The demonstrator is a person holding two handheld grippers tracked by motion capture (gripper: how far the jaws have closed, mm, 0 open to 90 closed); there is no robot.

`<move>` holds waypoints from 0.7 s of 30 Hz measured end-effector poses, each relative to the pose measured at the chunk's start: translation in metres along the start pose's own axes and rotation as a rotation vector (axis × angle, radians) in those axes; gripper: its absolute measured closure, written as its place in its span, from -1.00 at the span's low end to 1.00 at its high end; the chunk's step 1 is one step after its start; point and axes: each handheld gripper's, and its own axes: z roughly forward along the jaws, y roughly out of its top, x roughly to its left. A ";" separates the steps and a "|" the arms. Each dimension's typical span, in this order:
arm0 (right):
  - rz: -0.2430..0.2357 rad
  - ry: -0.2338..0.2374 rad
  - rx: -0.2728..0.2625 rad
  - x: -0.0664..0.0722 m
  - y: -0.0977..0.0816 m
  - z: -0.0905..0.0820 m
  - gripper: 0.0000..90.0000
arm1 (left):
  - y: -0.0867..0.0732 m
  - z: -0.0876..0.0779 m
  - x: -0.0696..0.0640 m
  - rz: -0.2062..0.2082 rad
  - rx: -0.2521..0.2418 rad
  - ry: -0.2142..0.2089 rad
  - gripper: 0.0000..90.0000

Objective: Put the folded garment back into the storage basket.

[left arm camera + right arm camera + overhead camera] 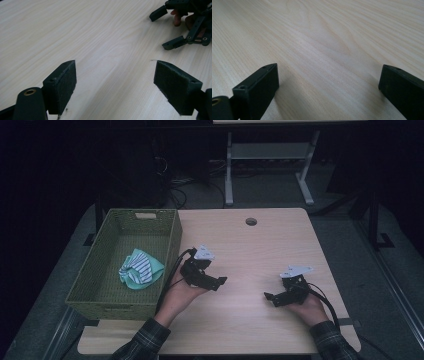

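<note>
A green woven basket stands on the left part of the light wooden table. In it lies a bundled teal and white striped cloth. My left gripper rests low over the table just right of the basket, its jaws pointing right. In the left gripper view it is open with only bare wood between the jaws. My right gripper sits near the front right, pointing left, and is open over bare wood. It also appears open at the top right of the left gripper view.
A round cable hole lies near the table's far edge. Beyond the table stands a white metal desk frame on the grey floor. Cables trail from both grippers toward the person's plaid sleeves.
</note>
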 end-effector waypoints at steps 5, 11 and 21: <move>0.003 0.000 0.001 0.000 0.000 0.000 -0.94 | -0.007 0.015 -0.003 0.003 0.027 0.014 -0.61; 0.003 0.000 0.002 0.000 0.000 0.000 -0.94 | -0.020 0.034 -0.002 0.009 0.074 0.031 -0.61; 0.003 0.000 0.002 0.000 0.000 0.000 -0.94 | -0.035 0.057 -0.003 0.016 0.134 0.038 -0.61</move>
